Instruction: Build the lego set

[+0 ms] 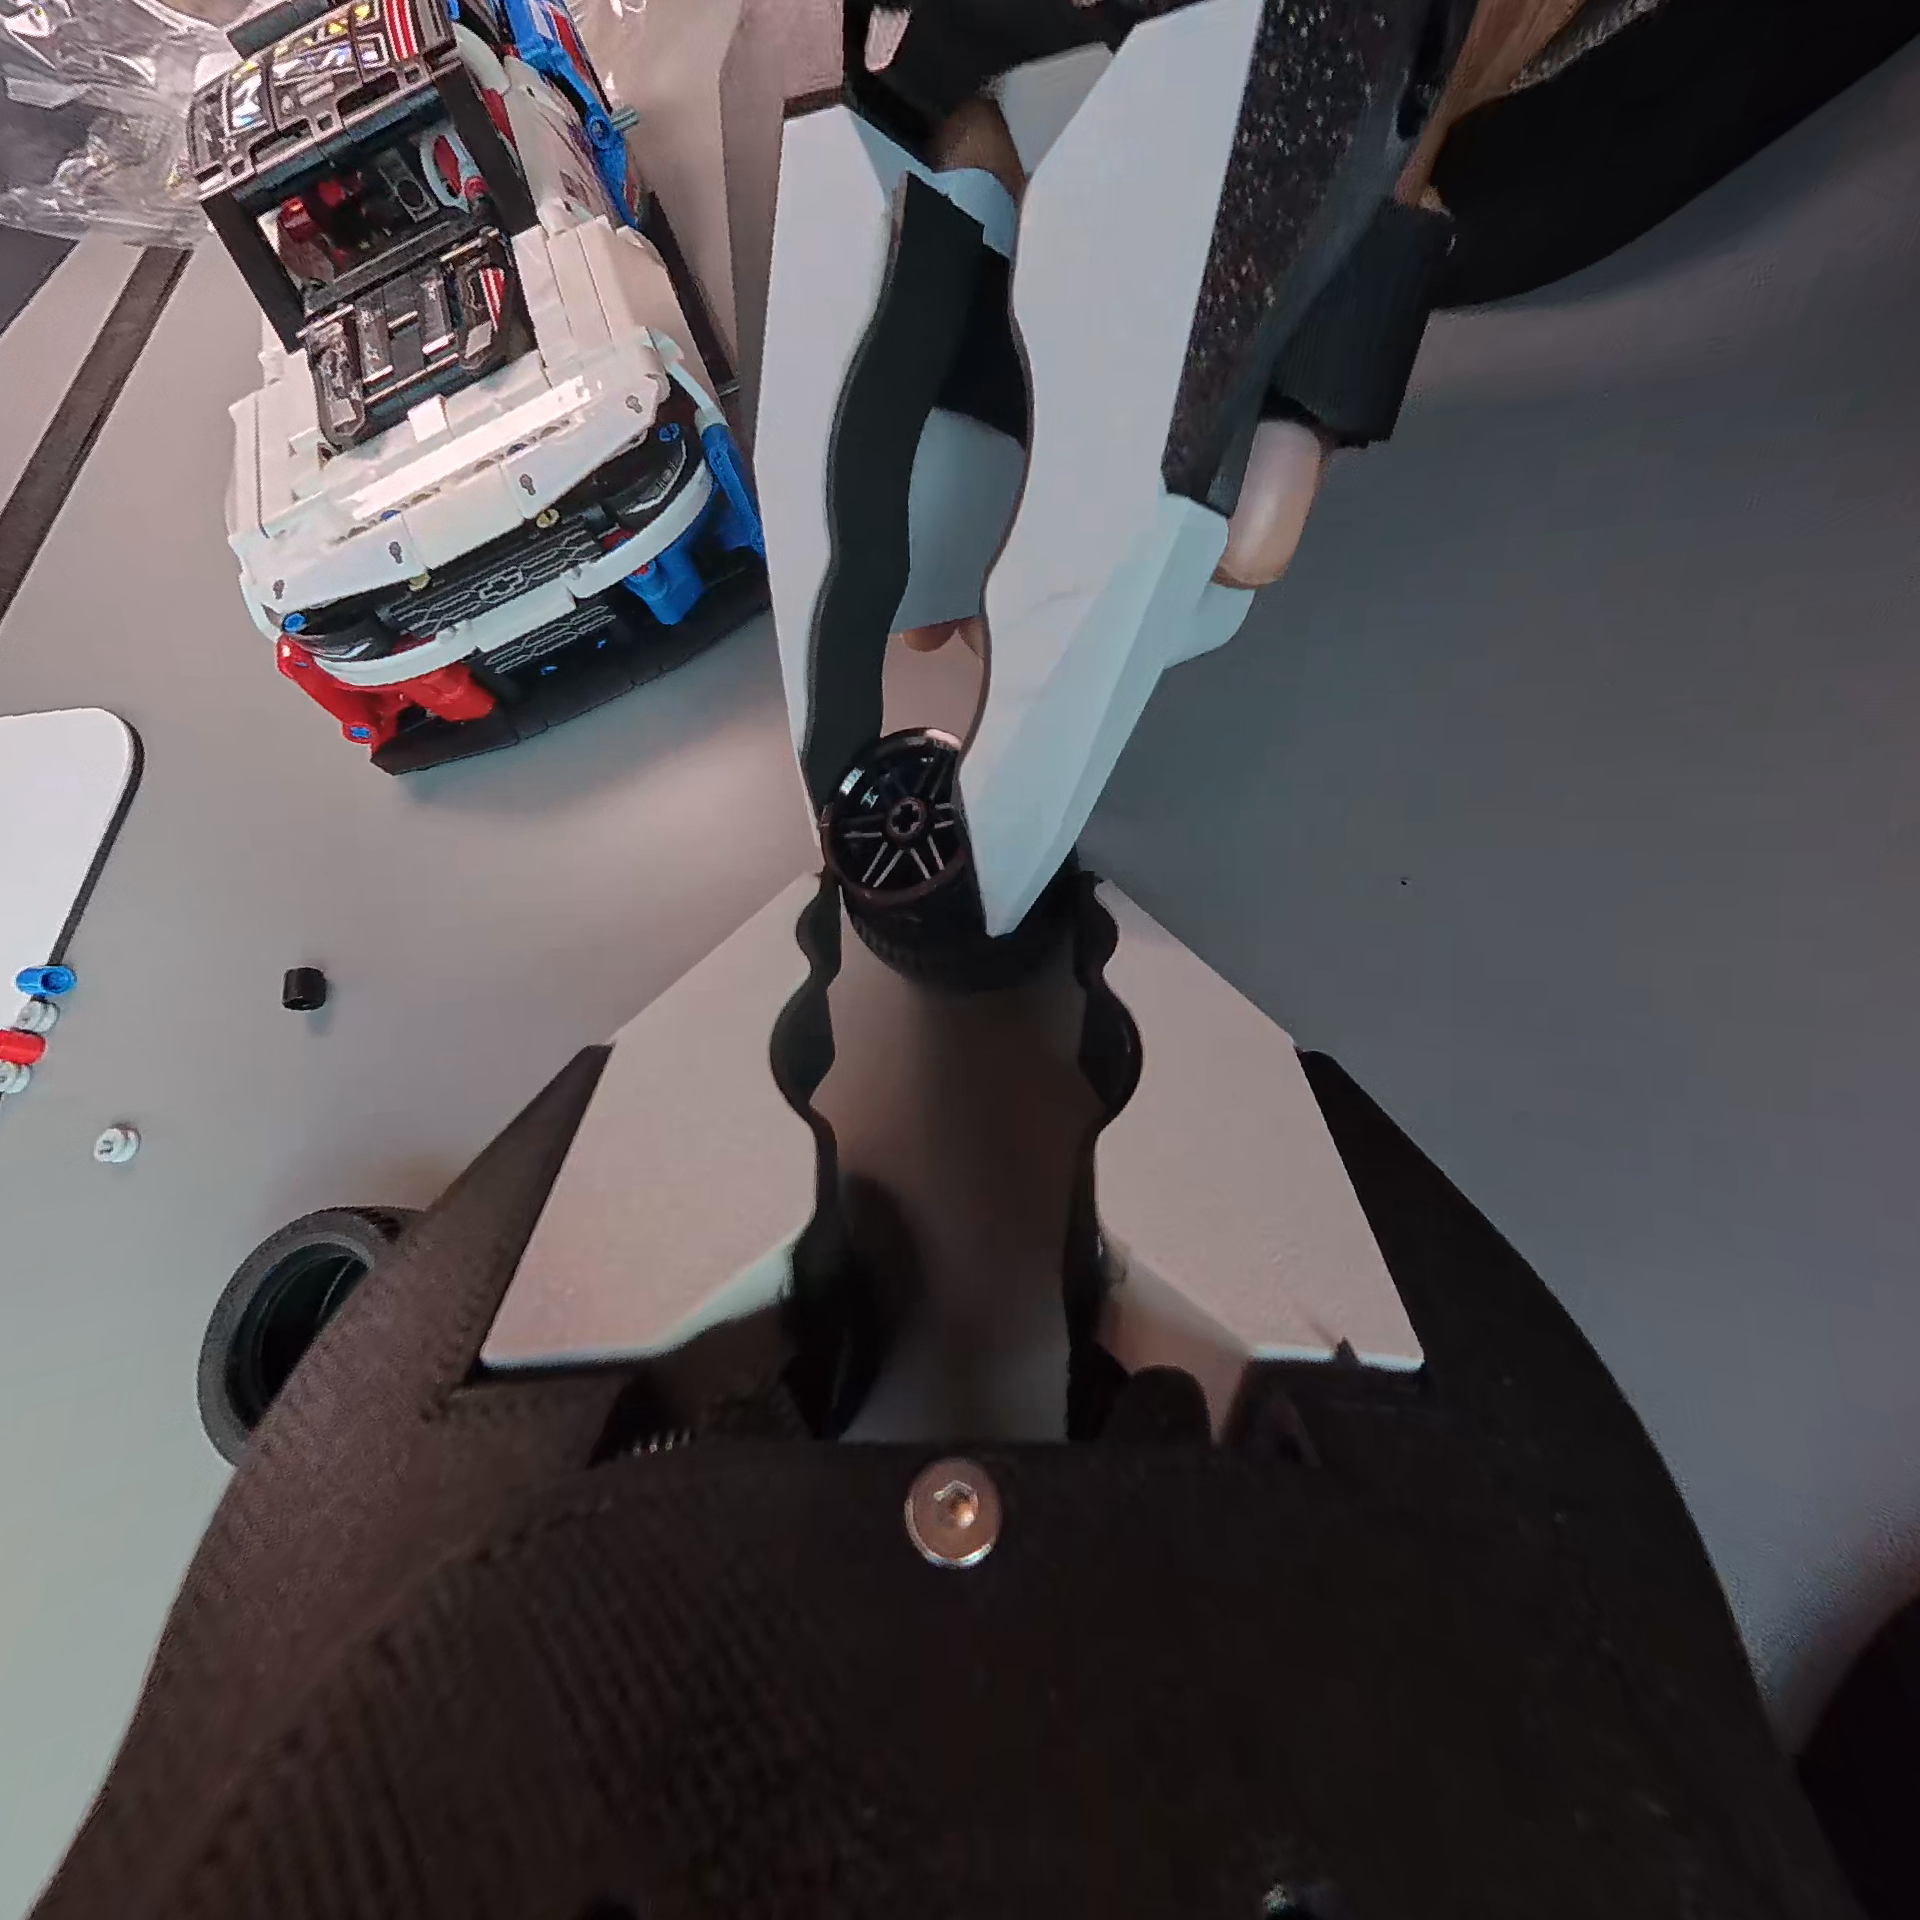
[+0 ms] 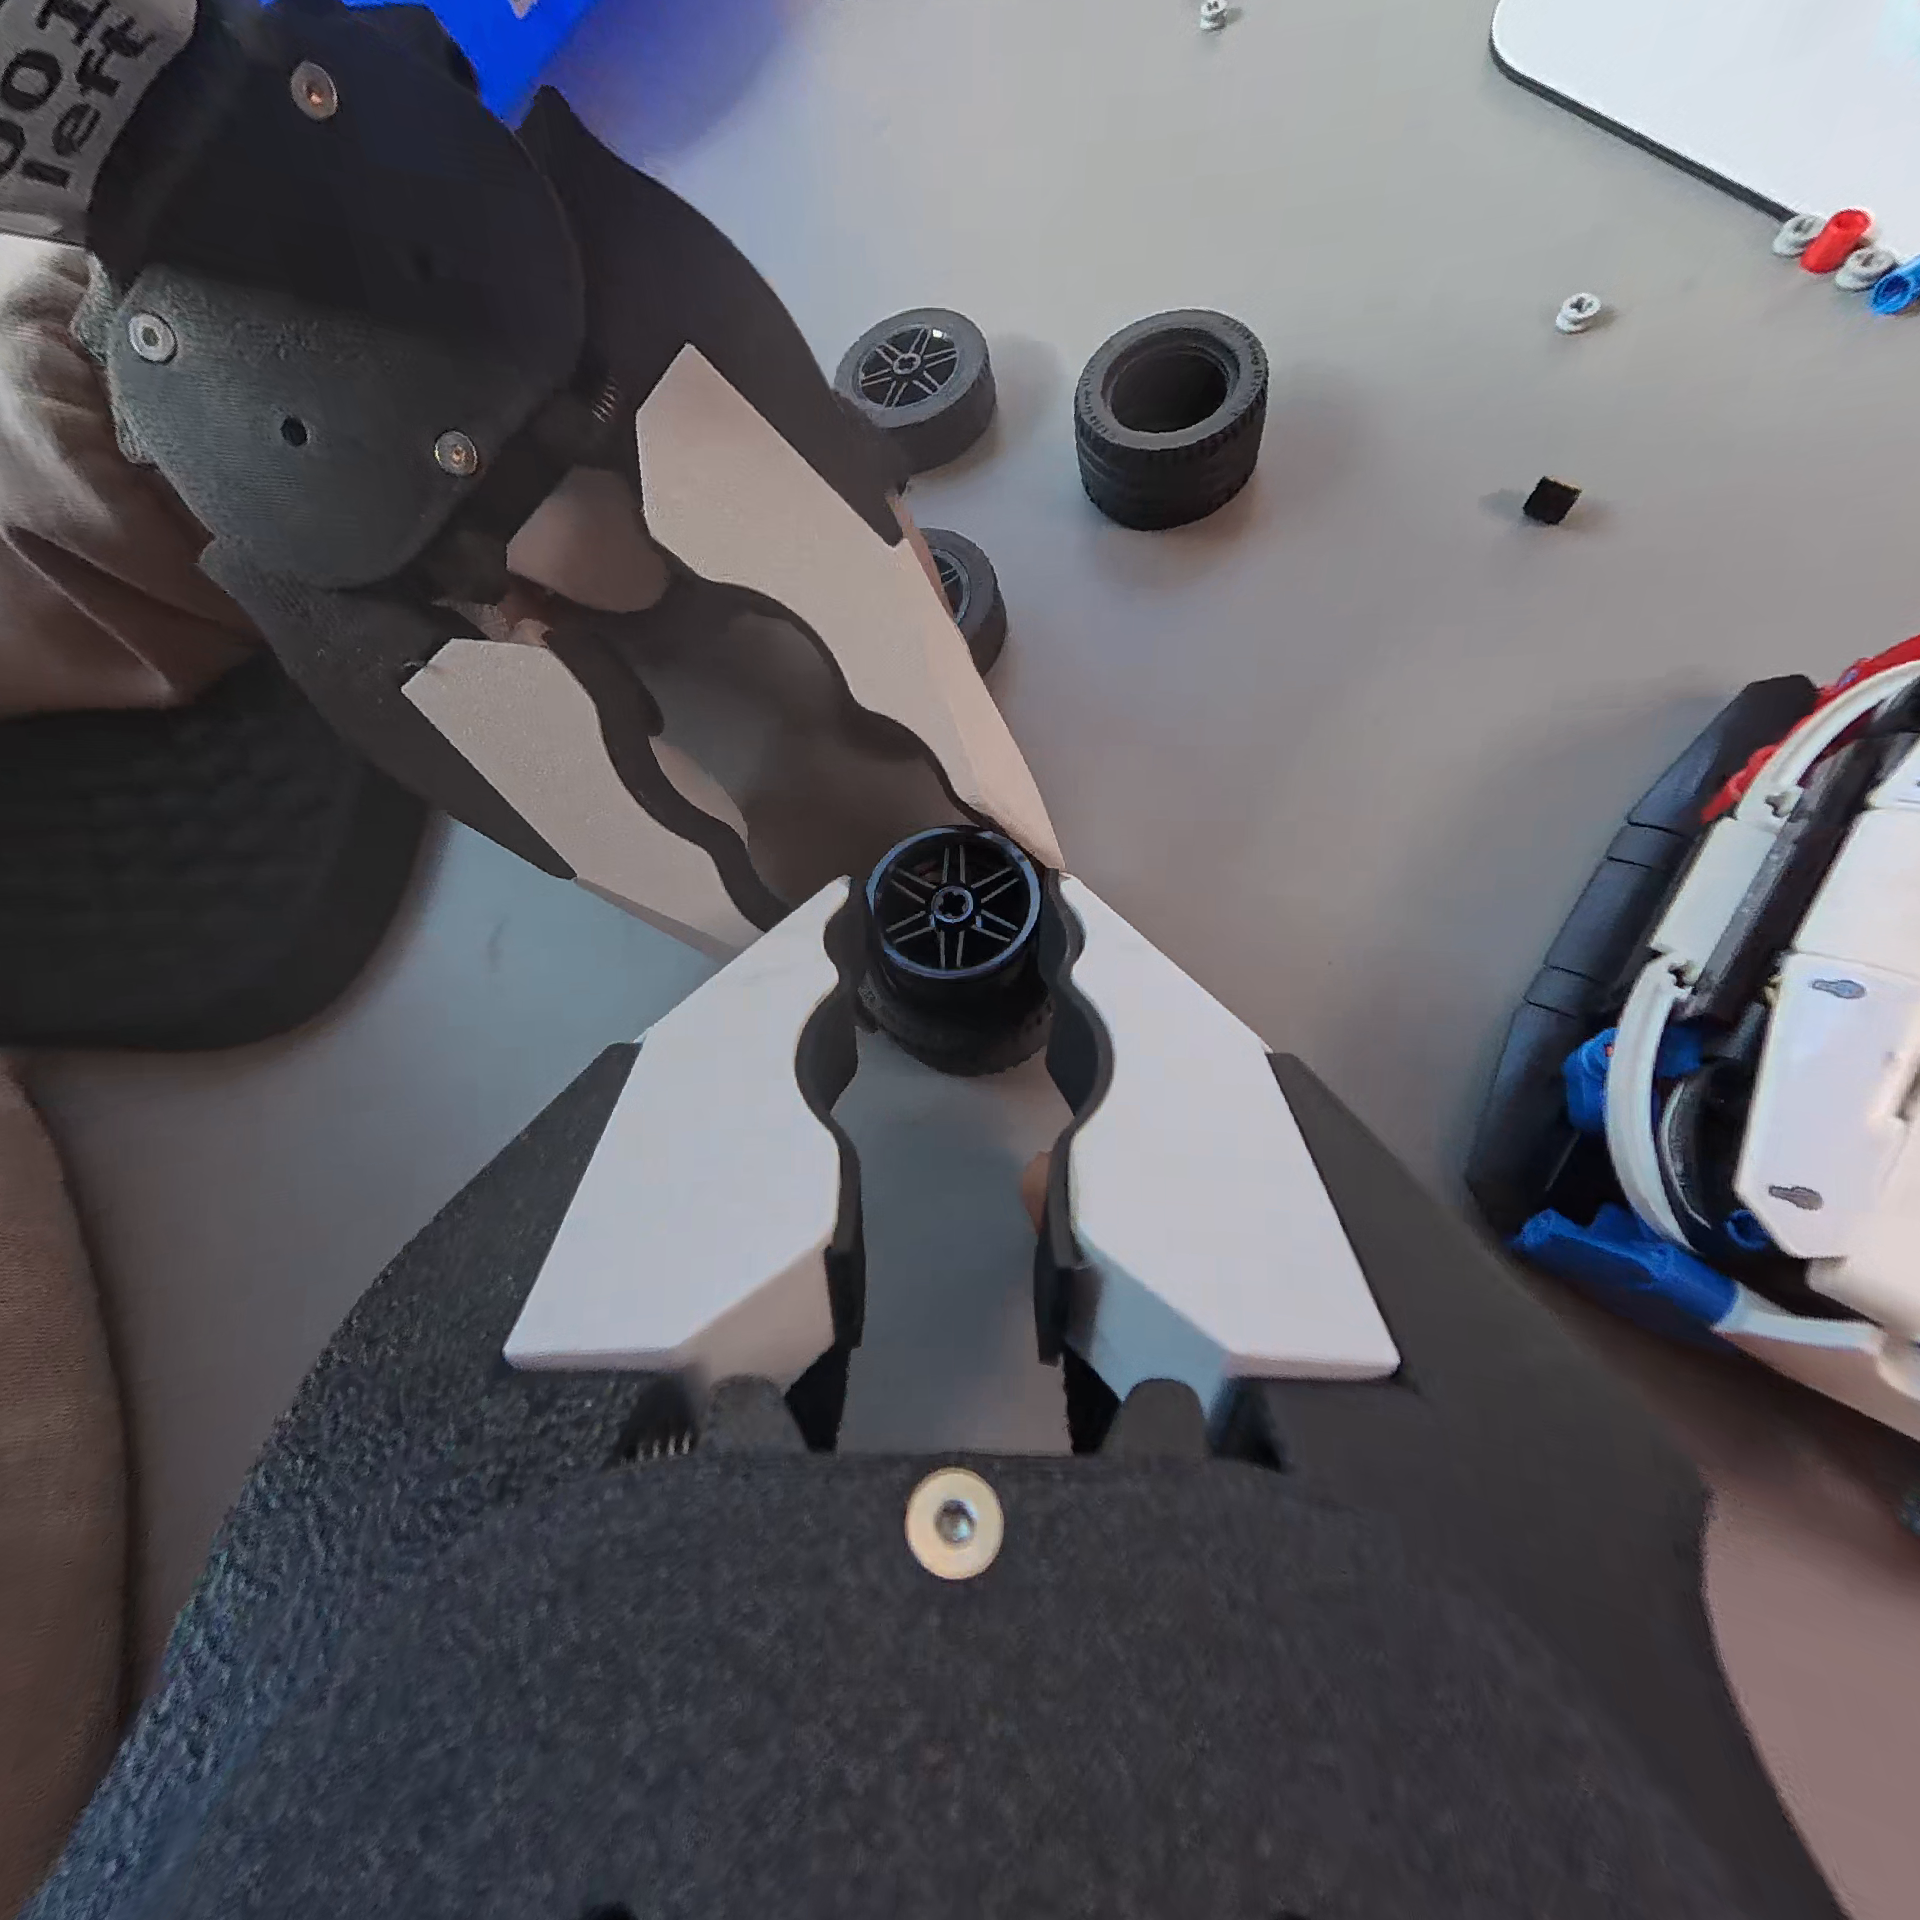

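A black spoked rim (image 1: 899, 831) sits partly inside a black rubber tyre (image 1: 935, 961), held above the grey table. My right gripper (image 2: 954, 883) is shut on the rim (image 2: 951, 909). It enters the left wrist view from above (image 1: 909, 873). My left gripper (image 1: 956, 894) is shut on the tyre (image 2: 961, 1039), its tips on either side of it. It comes in from the upper left in the right wrist view (image 2: 899, 894). The white, blue and red lego car (image 1: 468, 468) stands on the table without wheels and shows at the right edge in the right wrist view (image 2: 1766, 1039).
Two finished wheels (image 2: 914, 384) (image 2: 971, 592) and a loose tyre (image 2: 1169, 416) lie on the table. A small black piece (image 2: 1550, 499), a grey connector (image 2: 1581, 310) and red and blue pins (image 2: 1839, 249) lie by a white board (image 2: 1714, 83). Plastic bags (image 1: 62, 104) lie behind the car.
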